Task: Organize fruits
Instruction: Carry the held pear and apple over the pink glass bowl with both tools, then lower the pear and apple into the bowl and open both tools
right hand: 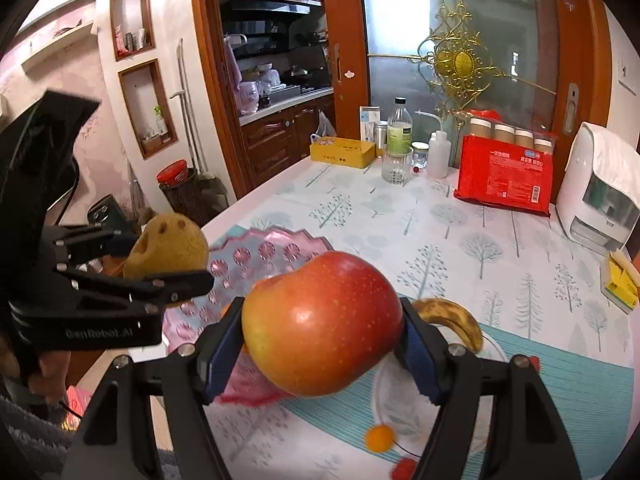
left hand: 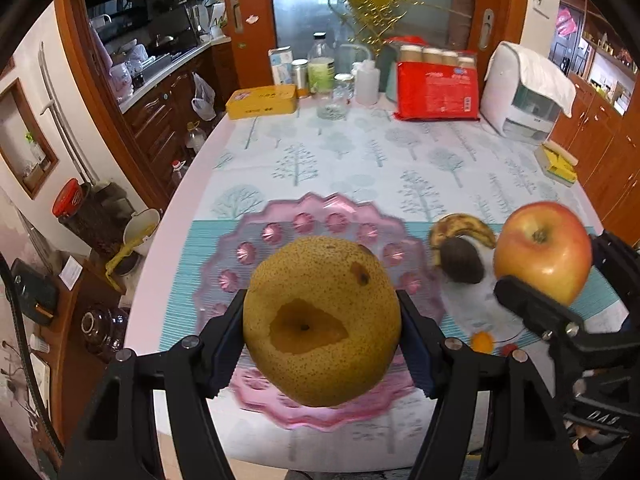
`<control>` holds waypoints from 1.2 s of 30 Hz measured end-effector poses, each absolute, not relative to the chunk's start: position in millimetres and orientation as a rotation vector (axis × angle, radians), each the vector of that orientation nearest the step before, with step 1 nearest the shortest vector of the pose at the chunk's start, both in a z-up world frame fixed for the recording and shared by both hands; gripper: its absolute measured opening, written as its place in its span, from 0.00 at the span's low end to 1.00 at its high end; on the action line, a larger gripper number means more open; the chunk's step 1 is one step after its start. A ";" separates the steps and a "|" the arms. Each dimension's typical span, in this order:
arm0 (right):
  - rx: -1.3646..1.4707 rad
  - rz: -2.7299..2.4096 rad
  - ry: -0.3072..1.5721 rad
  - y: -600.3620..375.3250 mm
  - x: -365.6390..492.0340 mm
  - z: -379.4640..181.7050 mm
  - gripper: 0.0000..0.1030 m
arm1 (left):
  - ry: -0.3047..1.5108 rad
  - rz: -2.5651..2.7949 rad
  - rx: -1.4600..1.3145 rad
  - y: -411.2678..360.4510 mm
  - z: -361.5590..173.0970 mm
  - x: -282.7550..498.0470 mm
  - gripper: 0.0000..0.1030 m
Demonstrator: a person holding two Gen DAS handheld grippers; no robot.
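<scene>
The left gripper (left hand: 322, 332) is clamping a round pear (left hand: 322, 320) across its widest part, holding it above the pink plate (left hand: 256, 236) just ahead of it. The right gripper (right hand: 322, 344) is squeezing an apple (right hand: 322, 322) likewise, beside the plate. Both fruits look heavy, smooth-skinned and easily bruised, so gentle pressure at the widest girth seems wise.

Close wrist cams, shared table (left hand: 360, 152).

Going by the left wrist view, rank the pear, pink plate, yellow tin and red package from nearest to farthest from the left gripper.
1. pear, clamped in the left gripper.
2. pink plate, just beneath.
3. yellow tin, far left, and red package, far right: too close to call.
</scene>
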State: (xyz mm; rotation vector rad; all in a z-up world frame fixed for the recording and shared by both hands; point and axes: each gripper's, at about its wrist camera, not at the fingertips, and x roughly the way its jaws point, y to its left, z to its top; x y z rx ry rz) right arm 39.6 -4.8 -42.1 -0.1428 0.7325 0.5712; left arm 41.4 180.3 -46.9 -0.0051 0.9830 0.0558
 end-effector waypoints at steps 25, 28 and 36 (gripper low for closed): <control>-0.219 0.358 0.991 76.5 68.0 -134.3 0.71 | 1.172 -0.043 0.076 245.3 -147.6 99.5 0.66; -0.228 0.352 1.010 78.1 69.0 -141.3 0.71 | 1.187 -0.045 0.082 244.3 -154.8 102.7 0.66; -0.236 0.333 1.072 77.7 73.7 -157.9 0.71 | 1.218 -0.047 0.093 242.7 -168.7 108.7 0.66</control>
